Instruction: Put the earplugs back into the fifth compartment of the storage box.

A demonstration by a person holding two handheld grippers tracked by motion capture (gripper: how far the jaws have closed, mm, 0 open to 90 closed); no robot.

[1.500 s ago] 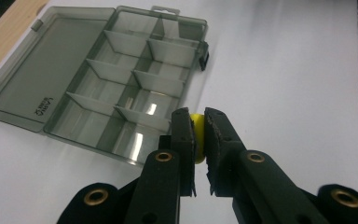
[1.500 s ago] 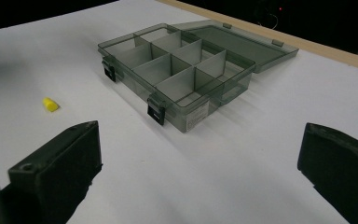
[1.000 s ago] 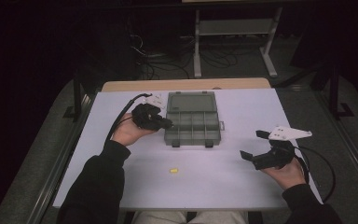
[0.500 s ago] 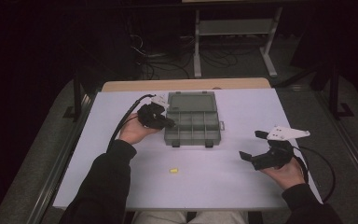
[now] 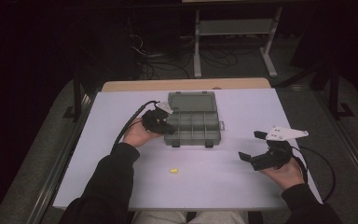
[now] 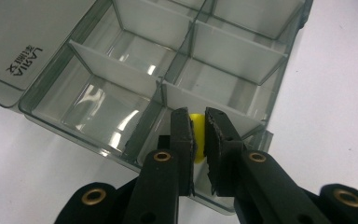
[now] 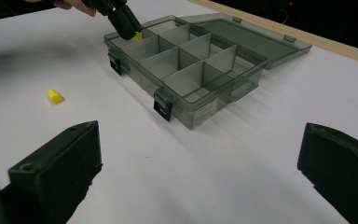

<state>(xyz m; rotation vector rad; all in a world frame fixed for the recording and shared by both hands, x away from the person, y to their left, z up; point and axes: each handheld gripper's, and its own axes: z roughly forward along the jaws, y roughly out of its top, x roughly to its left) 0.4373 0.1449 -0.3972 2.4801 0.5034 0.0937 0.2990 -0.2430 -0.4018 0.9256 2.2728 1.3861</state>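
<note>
A smoky-grey compartment box point(image 5: 192, 127) lies open on the white counter point(image 5: 242, 182), its lid point(image 5: 192, 101) folded flat on the far side. All places below are given relative to this box.

From the high view, the left tongs point(image 5: 168, 127) reach over the box's near-left corner, with the person's left hand point(image 5: 137, 135) just beside the box's left wall. What they hold cannot be made out from up there. The left gripper view settles it: the left tongs point(image 6: 199, 128) are pinching a small yellow piece point(image 6: 196, 135), held over the corner compartment, close to a divider wall point(image 6: 205, 100). That view also shows printed lettering on the lid point(image 6: 23, 58), and the neighbouring compartments look bare.

The right gripper view shows the same yellow piece point(image 7: 136, 36) as a dot at the tip of the left tongs point(image 7: 129, 29), at the box's far-left corner as seen from that side. It also shows the two black latches point(image 7: 162, 107) on the box's front wall.

A second yellow piece point(image 5: 173, 170) lies on the counter, well in front of the box and apart from it; in the right gripper view point(image 7: 54, 96) it looks like a short cone-ended plug.

The right tongs point(image 5: 252, 146) are spread wide, to the right of the box and well apart from it, held by the right hand point(image 5: 285, 171).
</note>
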